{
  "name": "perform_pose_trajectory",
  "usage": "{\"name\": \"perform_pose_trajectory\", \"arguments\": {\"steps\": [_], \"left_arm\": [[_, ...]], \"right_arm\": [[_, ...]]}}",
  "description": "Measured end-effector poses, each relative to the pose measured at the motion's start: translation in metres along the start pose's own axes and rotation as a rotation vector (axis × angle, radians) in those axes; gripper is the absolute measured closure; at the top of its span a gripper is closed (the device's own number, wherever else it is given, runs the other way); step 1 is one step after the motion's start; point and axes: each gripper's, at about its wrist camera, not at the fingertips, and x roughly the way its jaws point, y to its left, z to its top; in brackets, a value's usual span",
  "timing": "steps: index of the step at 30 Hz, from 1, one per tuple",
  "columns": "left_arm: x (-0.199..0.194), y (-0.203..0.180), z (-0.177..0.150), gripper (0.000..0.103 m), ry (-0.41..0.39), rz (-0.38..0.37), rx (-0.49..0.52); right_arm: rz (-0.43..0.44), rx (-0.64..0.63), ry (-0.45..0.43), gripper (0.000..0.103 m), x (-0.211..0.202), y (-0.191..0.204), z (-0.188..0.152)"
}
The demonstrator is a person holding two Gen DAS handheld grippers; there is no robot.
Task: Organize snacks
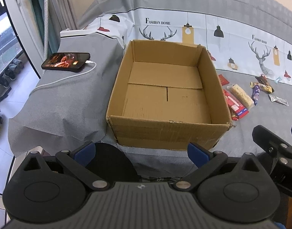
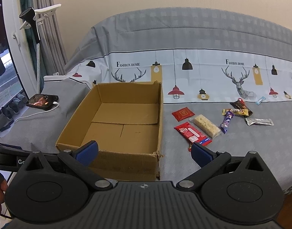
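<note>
Both tongs spread wide, holding nothing: left tongs point(image 1: 141, 149) low before the empty cardboard box point(image 2: 115, 126), right tongs point(image 2: 144, 153) at its near right corner. Snacks point(image 2: 203, 126) scattered on the grey bed cover point(image 2: 241, 152) right of the box. Phone point(image 2: 42, 100) charging, left.

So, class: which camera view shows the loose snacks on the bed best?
The right wrist view: the snacks lie spread out, whole and apart, right of the cardboard box. In the left wrist view they are squeezed toward the right edge, and the box wall hides part of the nearest red packets.
</note>
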Motion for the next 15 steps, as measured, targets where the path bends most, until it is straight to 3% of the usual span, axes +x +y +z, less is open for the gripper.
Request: {"name": "perform_pose_trajectory", "arguments": {"steps": [8, 15], "left_arm": [[0.009, -0.024, 0.01, 0.0, 0.013, 0.008, 0.049], [0.017, -0.068, 0.033, 0.0, 0.01, -0.035, 0.115]], "right_arm": [[0.0, 0.079, 0.003, 0.0, 0.011, -0.028, -0.003], [-0.081, 0.174, -0.003, 0.0, 0.017, -0.077, -0.002]]}}
